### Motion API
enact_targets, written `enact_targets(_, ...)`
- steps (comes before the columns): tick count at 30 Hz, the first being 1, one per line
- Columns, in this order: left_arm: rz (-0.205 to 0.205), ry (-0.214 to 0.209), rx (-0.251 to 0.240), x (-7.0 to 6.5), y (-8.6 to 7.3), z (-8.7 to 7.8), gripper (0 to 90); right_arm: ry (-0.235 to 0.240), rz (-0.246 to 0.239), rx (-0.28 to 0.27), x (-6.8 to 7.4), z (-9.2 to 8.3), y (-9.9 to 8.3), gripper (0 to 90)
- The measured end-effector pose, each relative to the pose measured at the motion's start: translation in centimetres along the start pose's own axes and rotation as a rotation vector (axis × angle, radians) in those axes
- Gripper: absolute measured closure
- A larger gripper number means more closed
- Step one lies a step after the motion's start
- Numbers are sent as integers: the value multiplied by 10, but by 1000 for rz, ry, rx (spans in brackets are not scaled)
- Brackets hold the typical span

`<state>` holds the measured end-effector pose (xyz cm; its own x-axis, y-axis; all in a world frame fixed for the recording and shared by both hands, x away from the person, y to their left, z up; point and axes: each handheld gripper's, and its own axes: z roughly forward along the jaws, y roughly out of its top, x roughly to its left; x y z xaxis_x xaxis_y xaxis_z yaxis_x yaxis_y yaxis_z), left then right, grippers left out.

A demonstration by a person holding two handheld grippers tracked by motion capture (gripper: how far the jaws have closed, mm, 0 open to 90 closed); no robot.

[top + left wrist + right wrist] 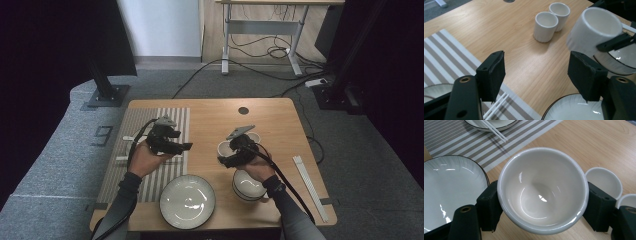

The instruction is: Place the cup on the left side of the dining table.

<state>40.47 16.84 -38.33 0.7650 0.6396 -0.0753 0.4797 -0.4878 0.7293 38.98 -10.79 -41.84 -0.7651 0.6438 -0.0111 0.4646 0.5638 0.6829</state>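
Here your right gripper [541,207] clamps a white cup [542,190] above the wooden table [210,120], near the right. Your left gripper [536,72] stands open and empty over the striped mat [132,125]. Grey carpet [60,150] and cables [260,50] lie beyond.

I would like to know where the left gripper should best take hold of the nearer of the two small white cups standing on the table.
Grip the nearer small cup across its straight outer wall, coming from the open table side. It stands upright against the second cup, so that side is blocked. The left gripper stands open with nothing between its jaws.
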Motion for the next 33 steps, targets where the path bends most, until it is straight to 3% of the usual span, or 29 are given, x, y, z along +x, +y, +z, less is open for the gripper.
enact_targets(7, 19, -32, 3, -9, 12, 6, 329, 15, -19, 1, 8, 4, 5, 269)
enact_targets(18, 66, -93, 52, -31, 28, 25, 389, 32, -58, 12, 20, 13, 12, 269)
enact_targets(24, 93, -72, 85, -38, 30, 36, 445, 37, -67, 17, 26, 15, 15, 269)
enact_targets(33, 85, -61, 146, -41, 28, 52, 564, 49, -80, 18, 30, 18, 16, 269)
